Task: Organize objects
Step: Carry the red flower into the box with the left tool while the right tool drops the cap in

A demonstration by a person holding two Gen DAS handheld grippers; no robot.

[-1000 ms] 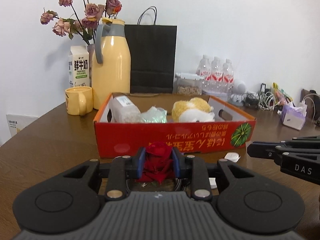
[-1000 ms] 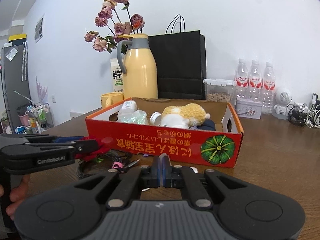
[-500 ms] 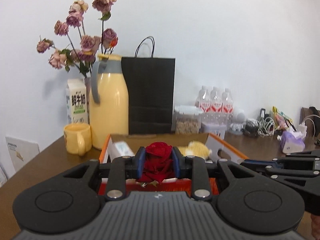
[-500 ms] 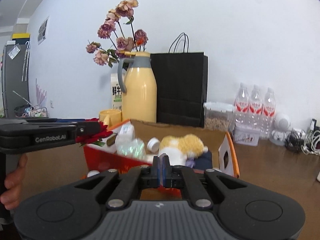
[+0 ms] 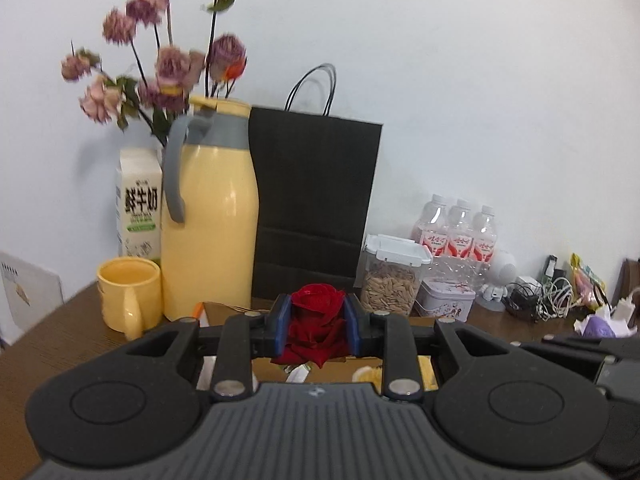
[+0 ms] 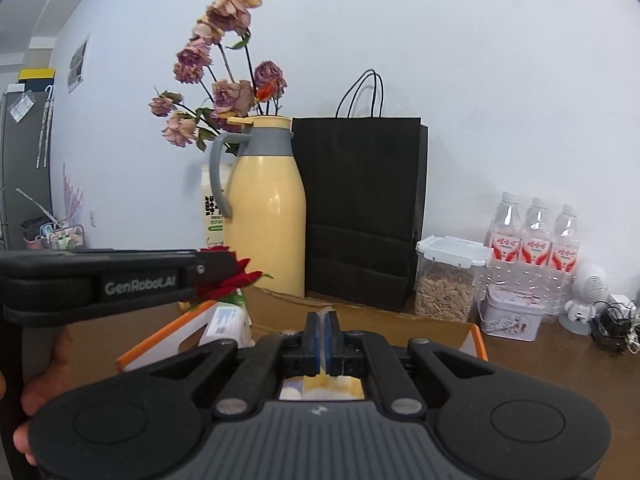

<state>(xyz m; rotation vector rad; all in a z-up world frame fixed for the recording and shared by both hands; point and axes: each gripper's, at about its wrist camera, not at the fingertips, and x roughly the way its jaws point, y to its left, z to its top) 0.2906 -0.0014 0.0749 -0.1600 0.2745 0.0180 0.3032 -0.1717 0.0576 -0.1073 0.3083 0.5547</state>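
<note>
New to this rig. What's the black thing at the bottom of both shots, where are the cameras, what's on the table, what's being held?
There is no robot arm. A person carries two hand-held grippers, each with a fisheye camera looking forward along its two fingers. The black shape at the bottom of each picture is that gripper's own body.

In the left wrist view, the left gripper is shut on a red rose. In the right wrist view, the right gripper is shut with nothing between its pads, and the left one shows from the side with a hand on its handle.

On the brown table stand an orange cardboard box, a yellow thermos, a yellow mug, a milk carton, a black paper bag, a seed jar and water bottles.
</note>
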